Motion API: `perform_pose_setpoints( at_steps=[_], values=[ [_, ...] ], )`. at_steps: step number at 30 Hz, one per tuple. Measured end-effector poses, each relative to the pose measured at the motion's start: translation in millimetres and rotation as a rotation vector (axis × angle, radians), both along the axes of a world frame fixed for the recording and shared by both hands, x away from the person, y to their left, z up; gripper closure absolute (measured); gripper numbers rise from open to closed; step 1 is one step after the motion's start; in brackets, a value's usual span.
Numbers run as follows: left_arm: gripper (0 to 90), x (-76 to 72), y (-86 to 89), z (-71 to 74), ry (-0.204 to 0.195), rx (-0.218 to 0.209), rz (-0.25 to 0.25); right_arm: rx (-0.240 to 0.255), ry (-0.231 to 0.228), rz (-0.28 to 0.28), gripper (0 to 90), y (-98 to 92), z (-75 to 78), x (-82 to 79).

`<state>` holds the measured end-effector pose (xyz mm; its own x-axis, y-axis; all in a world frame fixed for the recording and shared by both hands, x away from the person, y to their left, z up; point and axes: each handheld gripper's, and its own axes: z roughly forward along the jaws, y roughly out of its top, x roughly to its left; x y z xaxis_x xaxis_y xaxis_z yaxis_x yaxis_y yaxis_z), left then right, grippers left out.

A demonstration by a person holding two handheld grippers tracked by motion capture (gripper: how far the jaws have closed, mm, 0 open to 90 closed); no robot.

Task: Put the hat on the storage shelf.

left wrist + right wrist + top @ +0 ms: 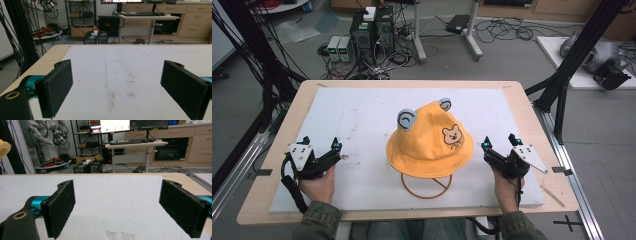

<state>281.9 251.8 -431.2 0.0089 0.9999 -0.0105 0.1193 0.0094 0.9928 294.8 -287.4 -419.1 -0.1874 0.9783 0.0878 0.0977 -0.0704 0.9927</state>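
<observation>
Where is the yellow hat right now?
In the high view the yellow hat sits mid-table on the white mat, between the left gripper and right gripper, touching neither.

Both forearms come in from the bottom of the high view, in olive sleeves, set well apart. The left hand [318, 186] grips the left gripper [320, 146] low over the counter [272, 200]; its jaws stand wide apart with nothing between them. The right hand [507, 189] holds the right gripper [499, 141] the same way, jaws spread wide and bare. Both grippers point forward, roughly level.
</observation>
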Motion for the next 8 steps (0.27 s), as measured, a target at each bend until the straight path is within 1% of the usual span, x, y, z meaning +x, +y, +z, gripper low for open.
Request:
perform_pose_setpoints(
  at_steps=[4, 8],
  values=[
    [11.0, 0.1, 0.1, -0.8, 0.002, 0.003, -0.007, -0.001, 0.003, -0.002, 13.3, -0.2, -0.3, 0.8],
    [11.0, -1.3, 2.3, -1.0, 0.002, 0.003, -0.003, -0.004, 0.002, -0.001, 13.3, 0.0, -1.0, 2.3]
  ],
)
